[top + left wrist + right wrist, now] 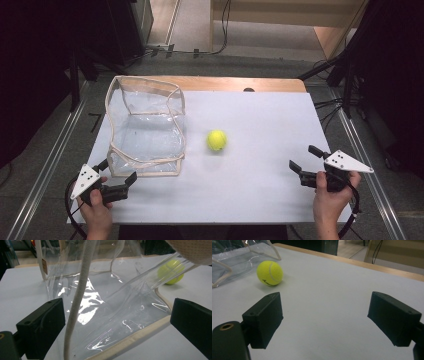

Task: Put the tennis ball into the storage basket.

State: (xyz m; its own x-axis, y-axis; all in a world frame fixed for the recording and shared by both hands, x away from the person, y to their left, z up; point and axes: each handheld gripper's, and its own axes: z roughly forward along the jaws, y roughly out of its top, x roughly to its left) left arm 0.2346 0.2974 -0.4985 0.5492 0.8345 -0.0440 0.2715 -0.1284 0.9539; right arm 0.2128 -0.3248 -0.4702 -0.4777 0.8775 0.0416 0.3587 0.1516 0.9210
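Ball (216,140) sits between wide-jawed left tool (119,177) by clear bag (145,125) and wide right tool (305,159)

Glossy clear plastic bag (145,125), fuzzy felt ball (216,140), matt white tabletop (260,175)

A clear plastic bag with beige fabric trim (145,125) stands on the left half of the white table top (260,180). A yellow tennis ball (217,140) lies on the table just right of the bag, apart from it. The left gripper (119,176) sits at the bag's near corner, its jaws either side of the bag's edge. The right gripper (306,159) sits near the table's right edge, well apart from the ball.
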